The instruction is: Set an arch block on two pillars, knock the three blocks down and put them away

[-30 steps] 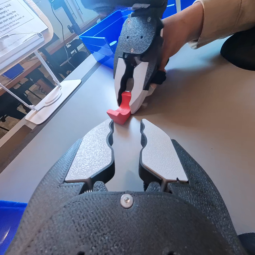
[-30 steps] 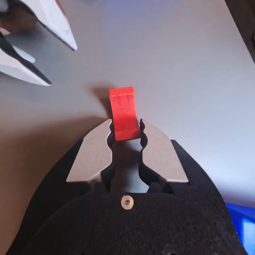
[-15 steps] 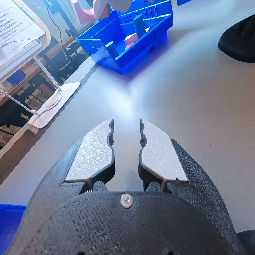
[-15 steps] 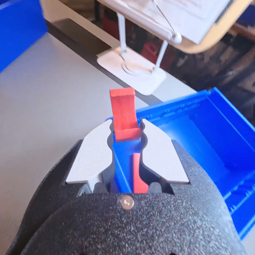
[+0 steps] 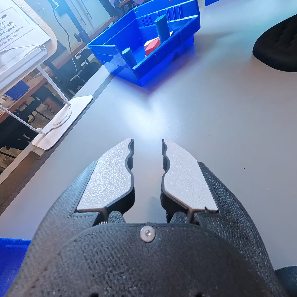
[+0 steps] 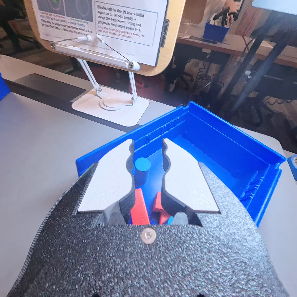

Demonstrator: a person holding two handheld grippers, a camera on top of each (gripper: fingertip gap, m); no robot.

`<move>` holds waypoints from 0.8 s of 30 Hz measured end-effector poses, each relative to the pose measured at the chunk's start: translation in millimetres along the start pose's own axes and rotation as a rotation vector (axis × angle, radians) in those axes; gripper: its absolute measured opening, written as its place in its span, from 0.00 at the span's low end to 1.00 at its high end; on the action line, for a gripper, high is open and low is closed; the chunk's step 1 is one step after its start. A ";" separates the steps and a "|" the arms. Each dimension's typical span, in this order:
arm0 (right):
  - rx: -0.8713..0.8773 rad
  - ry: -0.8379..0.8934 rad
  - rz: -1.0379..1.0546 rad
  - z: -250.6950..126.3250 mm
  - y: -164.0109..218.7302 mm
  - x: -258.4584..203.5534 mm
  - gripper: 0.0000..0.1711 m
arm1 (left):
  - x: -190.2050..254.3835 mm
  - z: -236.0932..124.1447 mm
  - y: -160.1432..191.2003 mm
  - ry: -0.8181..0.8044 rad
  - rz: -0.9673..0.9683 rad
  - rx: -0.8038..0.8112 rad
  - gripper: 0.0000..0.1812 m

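My right gripper point(image 6: 147, 141) is open and empty, hovering over a blue bin point(image 6: 233, 122). Inside the bin, under the fingers, stands a blue cylinder point(image 6: 142, 167) with red block pieces point(image 6: 139, 209) lying beside it; the gripper body hides the rest. I cannot tell which red piece is the arch. My left gripper point(image 5: 147, 141) is open and empty just above the grey table point(image 5: 209, 128). A second blue bin point(image 5: 119, 64) at the far end holds two teal cylinders point(image 5: 161, 27) and a red block point(image 5: 151, 47).
A white document stand point(image 6: 112, 107) with a printed sheet sits at the table's edge; its base also shows in the left wrist view point(image 5: 62, 119). A black rounded object point(image 5: 279, 48) lies at the far right. A blue tape roll point(image 6: 292, 165) lies beside the near bin. Spacing between my two grippers at the tips: around 35 cm. My left gripper is the nearer one to the black rounded object point(image 5: 279, 48): about 20 cm, against 30 cm.
My right gripper lifted the red arch off the table, carried it over the blue bin and opened; the arch is out of the jaws. The left gripper stayed open.
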State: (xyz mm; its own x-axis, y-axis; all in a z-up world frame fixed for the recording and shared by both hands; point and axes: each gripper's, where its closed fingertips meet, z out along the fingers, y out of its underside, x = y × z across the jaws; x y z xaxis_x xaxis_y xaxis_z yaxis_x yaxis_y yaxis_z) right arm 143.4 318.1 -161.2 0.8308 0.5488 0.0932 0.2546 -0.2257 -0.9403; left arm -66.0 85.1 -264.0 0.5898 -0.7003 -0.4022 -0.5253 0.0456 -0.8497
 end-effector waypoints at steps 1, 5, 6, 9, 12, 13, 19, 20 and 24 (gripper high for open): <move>0.027 -0.017 -0.013 -2.0 -5.1 -3.8 0.19 | -0.2 -0.1 -0.1 -0.001 -0.001 0.001 0.19; 0.164 -0.066 -0.063 -17.6 -32.7 -16.9 0.19 | -0.2 0.1 0.2 0.001 -0.005 0.001 0.19; 0.193 -0.074 -0.073 -22.4 -39.3 -19.4 0.19 | -0.2 0.2 0.3 0.002 -0.005 0.001 0.19; 0.240 -0.082 -0.113 -34.8 -53.3 -23.2 0.20 | 0.0 0.5 0.7 0.003 -0.005 -0.001 0.19; 0.200 -0.080 -0.169 -41.4 -55.3 -21.6 0.20 | -0.3 0.4 0.3 0.001 -0.003 0.000 0.19; 0.163 -0.086 -0.191 -42.2 -52.3 -21.4 0.20 | -0.3 0.3 0.4 0.000 -0.001 0.000 0.19; -0.088 -0.116 -0.373 -52.0 -24.6 -17.7 0.20 | -5.3 -1.0 0.4 -0.022 0.012 -0.003 0.19; -0.153 -0.129 -0.414 -54.9 -14.7 -17.6 0.20 | -7.7 -1.9 0.2 -0.028 0.009 -0.003 0.19; -0.413 -0.124 -0.568 -66.3 28.0 -7.0 0.20 | -19.3 -6.3 -0.2 -0.056 -0.016 0.001 0.18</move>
State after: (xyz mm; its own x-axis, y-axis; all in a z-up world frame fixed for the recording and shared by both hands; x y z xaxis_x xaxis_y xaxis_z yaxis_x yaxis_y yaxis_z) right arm 177.5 254.5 -166.5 0.4580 0.7539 0.4711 0.8184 -0.1508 -0.5545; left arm -81.1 94.2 -253.9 0.6318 -0.6596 -0.4072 -0.5152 0.0352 -0.8564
